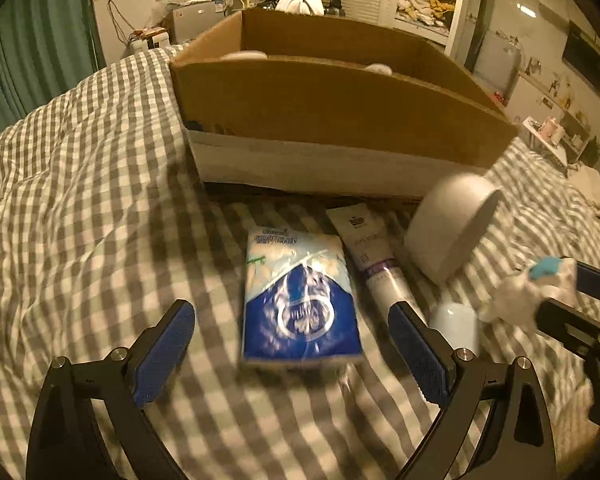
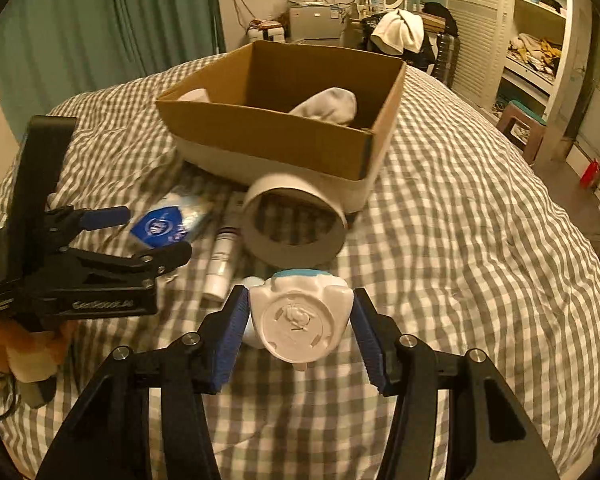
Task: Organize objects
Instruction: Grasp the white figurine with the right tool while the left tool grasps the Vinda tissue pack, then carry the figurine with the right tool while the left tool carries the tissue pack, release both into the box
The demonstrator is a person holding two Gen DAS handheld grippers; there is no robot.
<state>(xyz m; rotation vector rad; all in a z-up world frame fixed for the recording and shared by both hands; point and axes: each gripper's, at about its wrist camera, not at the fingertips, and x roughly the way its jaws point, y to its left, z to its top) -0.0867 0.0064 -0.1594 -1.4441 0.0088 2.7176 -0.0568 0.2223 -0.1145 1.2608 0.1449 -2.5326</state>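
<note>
Both grippers serve the box (image 2: 284, 136): my right gripper (image 2: 298, 330) clamps the white toy (image 2: 298, 326) for carrying there, while my left gripper (image 1: 292, 344) gapes over the blue packet (image 1: 300, 300).

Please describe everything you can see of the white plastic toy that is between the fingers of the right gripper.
The white plastic toy looks like a small glossy moulded figure with a turquoise-blue part on its far side. Its round flat base, with slots and an embossed mark, faces the right wrist camera. The right gripper holds it by its sides, blue pads pressing, above the grey-and-white checked quilt. Nothing else touches it.
</note>
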